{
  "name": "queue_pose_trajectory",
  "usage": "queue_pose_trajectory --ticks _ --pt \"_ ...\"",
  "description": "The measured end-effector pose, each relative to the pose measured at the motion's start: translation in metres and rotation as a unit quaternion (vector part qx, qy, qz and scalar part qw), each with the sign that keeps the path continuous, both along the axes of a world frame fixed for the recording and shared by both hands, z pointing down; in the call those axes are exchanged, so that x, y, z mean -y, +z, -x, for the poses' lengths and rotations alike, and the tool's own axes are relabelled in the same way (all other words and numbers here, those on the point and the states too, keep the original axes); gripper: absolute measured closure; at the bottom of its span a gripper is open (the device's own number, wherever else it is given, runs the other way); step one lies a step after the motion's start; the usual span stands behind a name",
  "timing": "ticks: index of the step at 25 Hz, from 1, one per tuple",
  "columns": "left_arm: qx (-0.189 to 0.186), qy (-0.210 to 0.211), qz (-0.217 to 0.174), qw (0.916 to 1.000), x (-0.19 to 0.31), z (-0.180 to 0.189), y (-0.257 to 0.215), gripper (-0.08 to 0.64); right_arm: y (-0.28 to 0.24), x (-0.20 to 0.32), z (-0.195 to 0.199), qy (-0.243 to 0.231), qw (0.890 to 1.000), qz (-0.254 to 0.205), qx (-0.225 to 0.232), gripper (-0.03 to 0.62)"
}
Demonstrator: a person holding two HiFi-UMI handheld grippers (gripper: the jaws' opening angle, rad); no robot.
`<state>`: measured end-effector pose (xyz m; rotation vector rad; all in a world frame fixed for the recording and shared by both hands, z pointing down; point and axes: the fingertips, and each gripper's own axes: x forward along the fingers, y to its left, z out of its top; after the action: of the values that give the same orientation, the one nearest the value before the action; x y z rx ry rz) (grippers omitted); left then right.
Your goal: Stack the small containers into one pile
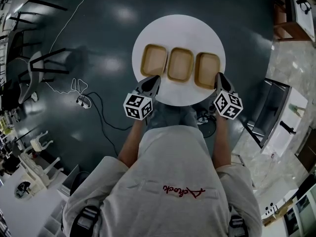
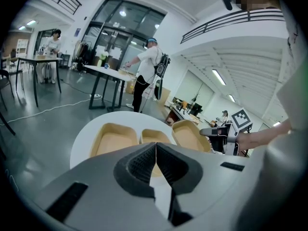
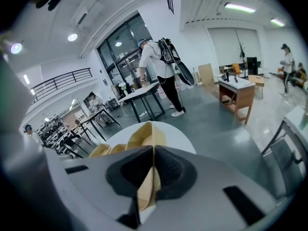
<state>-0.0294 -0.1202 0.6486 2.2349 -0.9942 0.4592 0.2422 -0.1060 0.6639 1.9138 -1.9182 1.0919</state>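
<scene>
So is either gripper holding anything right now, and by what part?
The right gripper grips the rightmost tan container by its rim, at the near right corner. The left gripper is shut on nothing.

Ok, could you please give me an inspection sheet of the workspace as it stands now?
Surface: round white table, holding only the containers.
Job's things: left container, middle container and right container, tan, in a row, unstacked.
Clutter: nothing seen.
Grippers: left tool shut and empty near the left container; right tool shut on the right container's rim.
Cables: black cable and white cable on the floor, left of the table.
Surroundings: dark floor, chairs, a person with a backpack at a distant table.
</scene>
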Motion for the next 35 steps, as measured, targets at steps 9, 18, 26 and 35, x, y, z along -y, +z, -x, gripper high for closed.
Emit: queue_pose_trajectory --ticks 9,18,26,35 --pt "-0.003 -0.017 -0.018 0.9997 0.005 0.020 -0.016 0.546 -0.026 0.024 0.040 -0.018 0.999 -0.035 0.026 0.558" --pt "0.000 -0.044 -0.027 0.9987 0.004 0.063 -0.024 0.546 -0.026 0.040 0.099 -0.052 0.997 -0.039 0.040 0.558" --pt "0.005 -0.050 -0.015 0.9986 -0.001 0.093 -0.014 0.546 -0.003 0.036 0.121 -0.023 0.997 -0.018 0.066 0.558" --pt "0.009 -0.041 -0.011 0.9991 0.006 0.100 -0.010 0.546 0.035 0.023 0.112 0.065 0.989 0.015 0.129 0.557"
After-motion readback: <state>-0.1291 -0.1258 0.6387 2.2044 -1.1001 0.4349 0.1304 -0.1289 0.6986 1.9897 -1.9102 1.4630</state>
